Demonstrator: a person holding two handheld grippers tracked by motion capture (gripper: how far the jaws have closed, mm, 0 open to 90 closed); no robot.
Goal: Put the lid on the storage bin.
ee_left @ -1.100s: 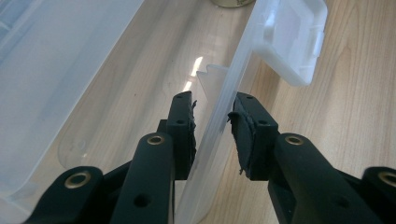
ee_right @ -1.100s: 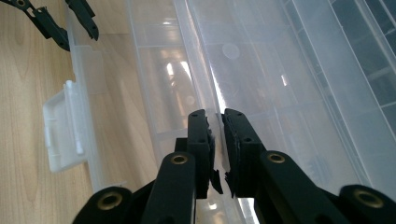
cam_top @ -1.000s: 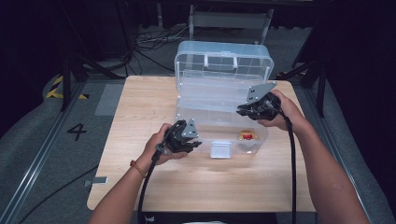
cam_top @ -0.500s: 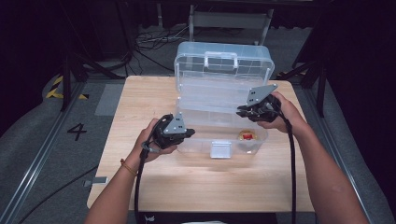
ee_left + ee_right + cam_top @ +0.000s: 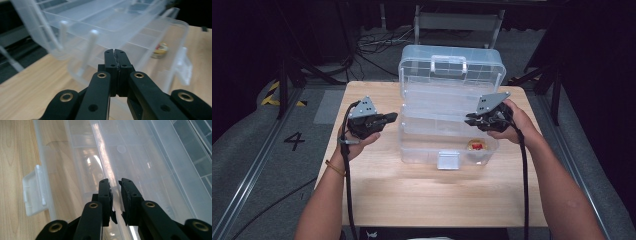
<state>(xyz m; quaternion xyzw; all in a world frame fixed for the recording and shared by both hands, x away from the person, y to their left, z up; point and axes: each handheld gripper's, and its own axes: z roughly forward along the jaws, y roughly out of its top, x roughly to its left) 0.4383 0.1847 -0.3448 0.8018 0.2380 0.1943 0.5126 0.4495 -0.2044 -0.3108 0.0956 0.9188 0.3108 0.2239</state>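
Observation:
A clear plastic toolbox (image 5: 451, 95) stands open on the wooden table (image 5: 437, 200), its trays fanned out above the bottom bin. A small yellow and red round thing (image 5: 476, 146) lies in the bin, and it shows through the wall (image 5: 160, 49) in the left gripper view. My left gripper (image 5: 393, 117) hovers left of the box, jaws pressed together with nothing in them (image 5: 115, 51). My right gripper (image 5: 469, 120) is at the box's right side. Its jaws stand a narrow gap apart (image 5: 115, 182), closed on the thin edge of a clear tray (image 5: 105, 157).
The box's white front latch (image 5: 448, 160) hangs over the table toward me, and the right gripper view has it too (image 5: 33, 192). Bare wood lies in front of the box and to its left. Cables and a stand sit on the floor beyond the table.
My left gripper has pulled away from the box's front left corner, moving left and upward. The right gripper has stayed on the tray edge.

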